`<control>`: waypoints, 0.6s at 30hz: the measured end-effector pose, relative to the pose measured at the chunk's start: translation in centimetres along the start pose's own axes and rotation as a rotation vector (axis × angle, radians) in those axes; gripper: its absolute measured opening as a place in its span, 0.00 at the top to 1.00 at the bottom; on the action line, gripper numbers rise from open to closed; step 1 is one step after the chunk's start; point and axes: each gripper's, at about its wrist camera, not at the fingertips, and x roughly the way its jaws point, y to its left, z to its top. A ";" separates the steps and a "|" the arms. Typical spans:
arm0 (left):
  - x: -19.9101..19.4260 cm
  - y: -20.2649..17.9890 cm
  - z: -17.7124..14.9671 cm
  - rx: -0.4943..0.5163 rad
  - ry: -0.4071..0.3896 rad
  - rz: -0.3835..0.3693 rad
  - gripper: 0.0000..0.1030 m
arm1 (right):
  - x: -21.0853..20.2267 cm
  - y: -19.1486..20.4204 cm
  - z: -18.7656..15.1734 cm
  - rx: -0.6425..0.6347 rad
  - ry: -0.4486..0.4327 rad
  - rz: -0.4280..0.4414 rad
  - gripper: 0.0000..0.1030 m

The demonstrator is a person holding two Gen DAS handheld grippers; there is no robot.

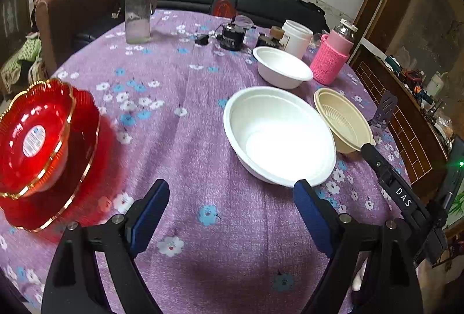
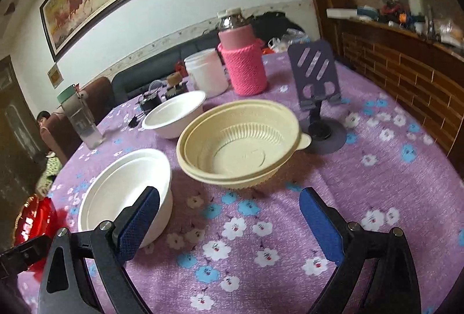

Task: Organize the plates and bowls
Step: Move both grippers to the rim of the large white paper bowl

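A large white bowl point(image 1: 278, 134) point(image 2: 121, 195) sits mid-table. A beige ribbed bowl point(image 1: 342, 122) point(image 2: 237, 140) stands to its right, and a smaller white bowl point(image 1: 282, 67) point(image 2: 174, 113) lies behind them. Red gold-rimmed plates point(image 1: 37, 151) point(image 2: 32, 221) are stacked at the left edge. My left gripper point(image 1: 232, 192) is open and empty above the cloth, its right fingertip at the large white bowl's near rim. My right gripper point(image 2: 229, 203) is open and empty just in front of the beige bowl; in the left wrist view its finger point(image 1: 377, 160) shows by that bowl.
A purple flowered tablecloth point(image 1: 179, 169) covers the round table. At the back stand a clear bottle point(image 1: 139, 3), a white tub point(image 1: 295, 38), a pink knit-sleeved bottle point(image 2: 243, 58) and small dark items point(image 1: 232, 37). A purple phone stand point(image 2: 317, 93) stands right of the beige bowl.
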 end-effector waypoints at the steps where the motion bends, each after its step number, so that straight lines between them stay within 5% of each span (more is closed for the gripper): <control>1: 0.2 -0.1 -0.2 0.002 0.010 0.001 0.16 | 0.0 0.1 0.0 -0.007 -0.002 -0.003 0.04; 18: 0.1 1.3 -1.4 -0.034 0.016 -0.050 0.16 | 0.5 1.5 -0.7 -0.081 0.024 -0.043 0.04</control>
